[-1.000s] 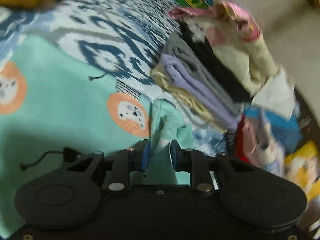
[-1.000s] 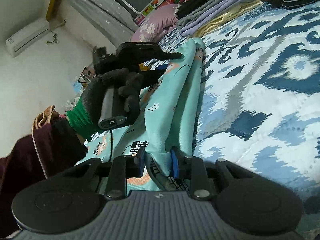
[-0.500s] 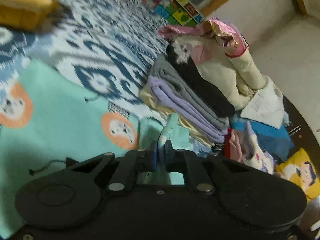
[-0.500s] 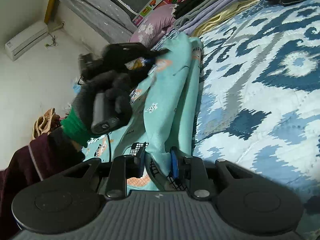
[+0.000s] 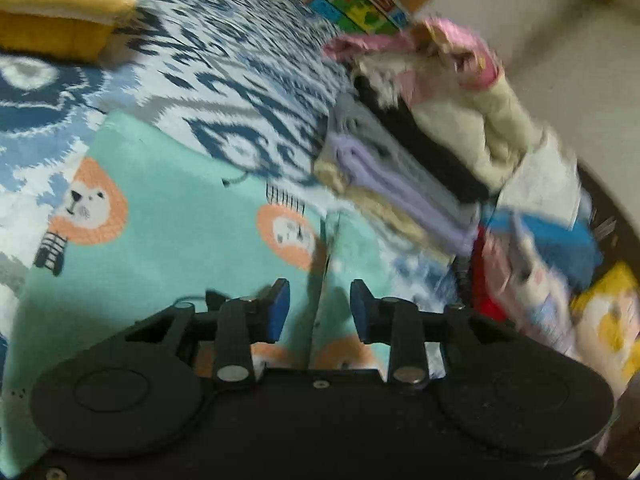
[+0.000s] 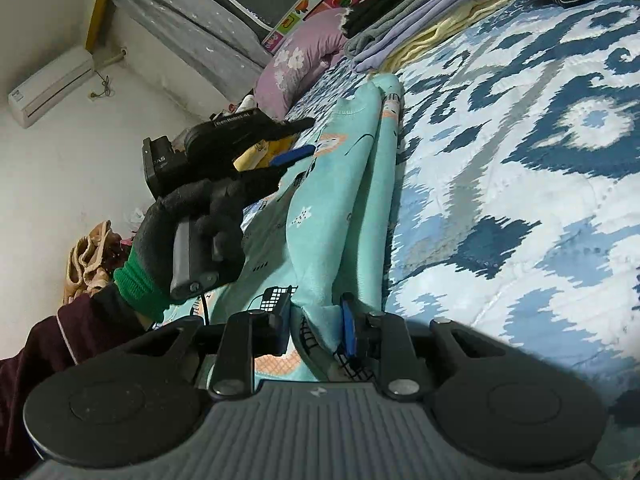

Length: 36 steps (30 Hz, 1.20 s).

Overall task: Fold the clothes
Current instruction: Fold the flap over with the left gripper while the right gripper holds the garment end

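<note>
A teal garment (image 5: 180,216) printed with orange lions lies spread on the blue-and-white bedspread (image 5: 224,92). My left gripper (image 5: 316,312) hovers open just above it, nothing between its blue pads, over a fold line in the cloth. In the right wrist view the same teal garment (image 6: 340,200) runs away as a long folded ridge, and my right gripper (image 6: 316,324) is shut on its near end. The left gripper (image 6: 304,138), held by a black-gloved hand (image 6: 200,232), hangs over the garment's far part.
A stack of folded clothes (image 5: 400,184) sits just beyond the garment, with a loose heap of clothes (image 5: 460,92) behind it. A yellow cushion (image 5: 52,20) lies at the far left. A purple pillow (image 6: 300,60) rests by the wall.
My left gripper was shut on the garment's edge half a second ago; now it has opened and the cloth lies flat beneath it. The right gripper keeps its hold.
</note>
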Each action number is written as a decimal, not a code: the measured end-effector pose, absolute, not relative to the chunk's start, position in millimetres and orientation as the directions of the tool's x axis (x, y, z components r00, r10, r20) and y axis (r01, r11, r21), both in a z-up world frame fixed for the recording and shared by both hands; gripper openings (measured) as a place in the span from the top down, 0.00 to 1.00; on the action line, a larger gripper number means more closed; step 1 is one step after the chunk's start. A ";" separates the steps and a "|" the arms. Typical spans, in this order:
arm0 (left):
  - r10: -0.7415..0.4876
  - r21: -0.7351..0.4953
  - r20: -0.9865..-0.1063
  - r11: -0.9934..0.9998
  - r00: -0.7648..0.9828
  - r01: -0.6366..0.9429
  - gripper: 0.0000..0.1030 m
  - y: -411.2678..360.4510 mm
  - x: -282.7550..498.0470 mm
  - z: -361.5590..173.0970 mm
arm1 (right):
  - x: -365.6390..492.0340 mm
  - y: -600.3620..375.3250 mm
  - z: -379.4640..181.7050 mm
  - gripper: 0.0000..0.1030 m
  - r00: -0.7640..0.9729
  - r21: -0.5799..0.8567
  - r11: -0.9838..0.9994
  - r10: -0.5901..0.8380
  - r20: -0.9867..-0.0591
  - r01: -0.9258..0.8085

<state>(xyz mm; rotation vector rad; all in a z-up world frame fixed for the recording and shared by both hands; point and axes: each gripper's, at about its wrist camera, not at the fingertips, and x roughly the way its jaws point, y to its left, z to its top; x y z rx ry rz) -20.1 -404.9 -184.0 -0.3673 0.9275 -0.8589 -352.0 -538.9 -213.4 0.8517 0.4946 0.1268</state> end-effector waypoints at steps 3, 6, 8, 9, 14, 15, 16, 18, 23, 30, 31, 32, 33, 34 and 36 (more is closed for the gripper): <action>-0.761 -0.581 -0.573 0.639 0.303 0.504 0.90 -412.6 -23.6 -187.3 | -350.9 -538.7 -213.4 0.75 0.881 0.745 0.661 0.298 -0.369 0.088; -0.756 -0.572 -0.572 0.646 0.319 0.505 0.92 -413.6 -23.7 -183.1 | -349.9 -538.7 -213.6 0.76 0.881 0.745 0.661 0.296 -0.369 0.090; -0.752 -0.566 -0.572 0.652 0.329 0.505 0.93 -414.2 -23.8 -180.3 | -349.6 -538.6 -213.7 0.76 0.881 0.745 0.661 0.296 -0.370 0.091; -0.750 -0.563 -0.571 0.654 0.334 0.506 0.93 -414.5 -23.8 -179.0 | -349.9 -538.5 -213.8 0.76 0.881 0.744 0.662 0.296 -0.370 0.090; -0.735 -0.527 -0.574 0.669 0.361 0.524 0.92 -432.9 -15.3 -171.7 | -351.0 -537.9 -214.5 0.76 0.881 0.743 0.663 0.295 -0.369 0.089; -0.727 -0.512 -0.583 0.676 0.363 0.530 0.92 -439.5 -12.6 -172.2 | -351.2 -537.8 -214.7 0.76 0.881 0.743 0.663 0.295 -0.369 0.089; -0.709 -0.488 -0.605 0.690 0.363 0.534 0.92 -446.8 -10.3 -175.8 | -351.4 -537.7 -214.8 0.76 0.881 0.743 0.664 0.295 -0.369 0.089; -0.676 -0.443 -0.640 0.713 0.366 0.544 0.93 -460.0 -6.5 -182.3 | -351.9 -537.5 -215.1 0.76 0.881 0.742 0.664 0.295 -0.369 0.088; -0.701 -0.449 -0.590 0.697 0.400 0.559 0.92 -445.7 -12.1 -166.1 | -351.2 -538.2 -215.6 0.76 0.881 0.744 0.662 0.297 -0.369 0.088; -0.726 -0.431 -0.580 0.657 0.368 0.618 0.92 -466.2 -25.1 -155.4 | -350.9 -538.5 -215.5 0.76 0.881 0.746 0.661 0.299 -0.367 0.086; -0.714 -0.421 -0.599 0.666 0.363 0.615 0.92 -474.4 -24.4 -159.5 | -350.8 -538.3 -215.6 0.76 0.881 0.746 0.661 0.299 -0.367 0.086; -0.694 -0.416 -0.629 0.680 0.349 0.603 0.93 -483.1 -21.1 -167.7 | -350.6 -538.2 -215.6 0.76 0.881 0.746 0.661 0.299 -0.367 0.086; -0.687 -0.407 -0.646 0.678 0.332 0.612 0.93 -491.2 -20.0 -174.9 | -350.5 -538.1 -215.7 0.76 0.881 0.745 0.661 0.299 -0.367 0.086; -0.689 -0.397 -0.648 0.669 0.324 0.629 0.93 -496.6 -20.6 -176.8 | -350.5 -538.1 -215.7 0.76 0.881 0.745 0.661 0.298 -0.367 0.086; -0.696 -0.391 -0.638 0.662 0.330 0.639 0.93 -497.1 -22.9 -167.4 | -350.3 -538.1 -215.8 0.76 0.881 0.746 0.660 0.298 -0.367 0.087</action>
